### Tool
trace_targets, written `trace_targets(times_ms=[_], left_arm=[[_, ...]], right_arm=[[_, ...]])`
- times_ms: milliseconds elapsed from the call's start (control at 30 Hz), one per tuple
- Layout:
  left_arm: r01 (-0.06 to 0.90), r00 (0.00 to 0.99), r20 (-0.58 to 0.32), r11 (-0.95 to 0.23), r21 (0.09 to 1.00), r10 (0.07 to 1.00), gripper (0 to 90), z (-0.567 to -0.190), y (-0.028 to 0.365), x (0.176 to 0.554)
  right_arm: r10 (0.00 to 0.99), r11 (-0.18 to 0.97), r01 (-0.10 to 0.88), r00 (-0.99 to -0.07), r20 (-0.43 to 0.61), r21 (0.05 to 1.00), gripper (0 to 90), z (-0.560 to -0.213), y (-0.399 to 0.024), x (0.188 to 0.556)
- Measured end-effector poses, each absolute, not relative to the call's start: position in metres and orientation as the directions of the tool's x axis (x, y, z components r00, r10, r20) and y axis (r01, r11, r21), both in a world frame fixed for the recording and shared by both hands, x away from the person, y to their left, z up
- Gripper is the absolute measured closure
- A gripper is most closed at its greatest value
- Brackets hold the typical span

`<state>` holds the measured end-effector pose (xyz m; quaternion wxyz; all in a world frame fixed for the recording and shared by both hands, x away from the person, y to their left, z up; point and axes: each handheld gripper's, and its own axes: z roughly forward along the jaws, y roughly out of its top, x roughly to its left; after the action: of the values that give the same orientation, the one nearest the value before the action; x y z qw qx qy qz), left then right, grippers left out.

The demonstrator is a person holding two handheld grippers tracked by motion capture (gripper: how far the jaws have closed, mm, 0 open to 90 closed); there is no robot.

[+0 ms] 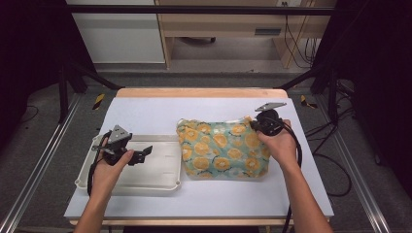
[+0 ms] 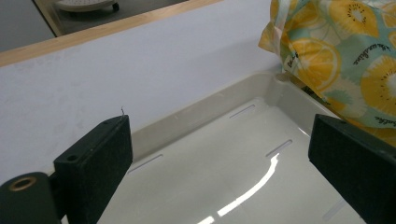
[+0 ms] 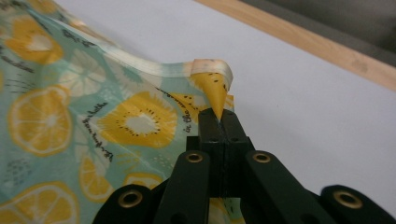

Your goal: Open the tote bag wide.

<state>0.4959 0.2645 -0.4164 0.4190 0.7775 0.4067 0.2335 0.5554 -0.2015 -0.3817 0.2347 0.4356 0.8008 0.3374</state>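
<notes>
The lemon-print bag lies at the centre right of the high view beside the white tray, its upper right corner pinched in the right gripper for lifting, while the left gripper hangs wide-jawed over the tray.

The lemon-print bag carries small dark script lettering between the fruit slices; in the left gripper view a word runs beside one slice, too slanted and small to read for certain; in the right gripper view the same script curves along a slice, blurred past reading.
</notes>
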Motion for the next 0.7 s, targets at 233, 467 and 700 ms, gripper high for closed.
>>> trace_targets(times_ms=[233,467,700], left_arm=[[0.43,0.571,0.027,-0.327,0.841,0.821,6.6,-0.416,0.259,0.495],[0.429,0.576,0.031,-0.335,0.839,0.817,6.8,-0.415,0.257,0.494],[0.434,0.572,0.029,-0.333,0.837,0.82,7.7,-0.415,0.256,0.494]], right_arm=[[0.845,0.361,0.418,-0.525,-0.103,0.834,90.0,-0.359,-0.202,0.505],[0.825,0.324,0.344,-0.558,-0.086,0.881,90.0,-0.366,-0.203,0.453],[0.792,0.334,0.338,-0.607,-0.067,0.88,90.0,-0.392,-0.2,0.415]])
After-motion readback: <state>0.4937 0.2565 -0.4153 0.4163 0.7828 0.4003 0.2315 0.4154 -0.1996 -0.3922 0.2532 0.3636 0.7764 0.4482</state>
